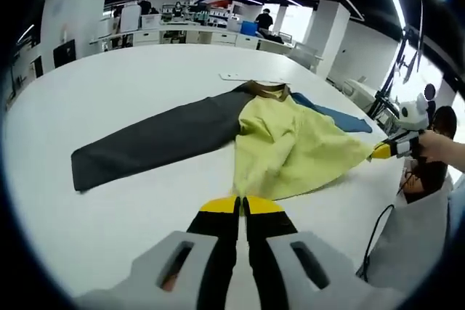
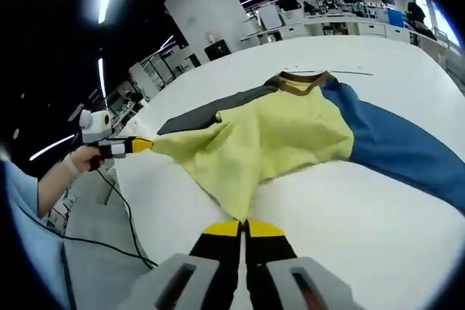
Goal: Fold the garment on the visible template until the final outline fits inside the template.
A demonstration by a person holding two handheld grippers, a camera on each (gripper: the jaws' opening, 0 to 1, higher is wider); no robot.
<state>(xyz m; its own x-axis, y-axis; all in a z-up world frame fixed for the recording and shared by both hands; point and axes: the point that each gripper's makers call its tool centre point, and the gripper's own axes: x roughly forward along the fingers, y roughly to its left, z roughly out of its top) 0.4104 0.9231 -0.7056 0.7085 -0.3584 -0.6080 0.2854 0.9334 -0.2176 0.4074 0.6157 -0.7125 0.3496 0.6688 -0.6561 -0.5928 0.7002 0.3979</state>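
1. Left gripper (image 1: 241, 207): jaws together, clamped on one bottom-hem corner of the garment (image 1: 290, 147).
2. Garment location: spread flat mid-table (image 1: 131, 78); dark sleeve (image 1: 152, 141) at left, yellow body at centre, blue sleeve (image 2: 396, 143) at right, brown collar (image 2: 301, 81) on the far side.
3. Long axis: sleeve tip to sleeve tip, across the table; collar pointing away, hem toward the person.
4. Right gripper (image 2: 245, 226): jaws together, clamped on the opposite hem corner.
5. Handling, judged: light, limp, prone to wrinkling; best held at hem corners, kept taut.
6. Template outline: cannot tell.
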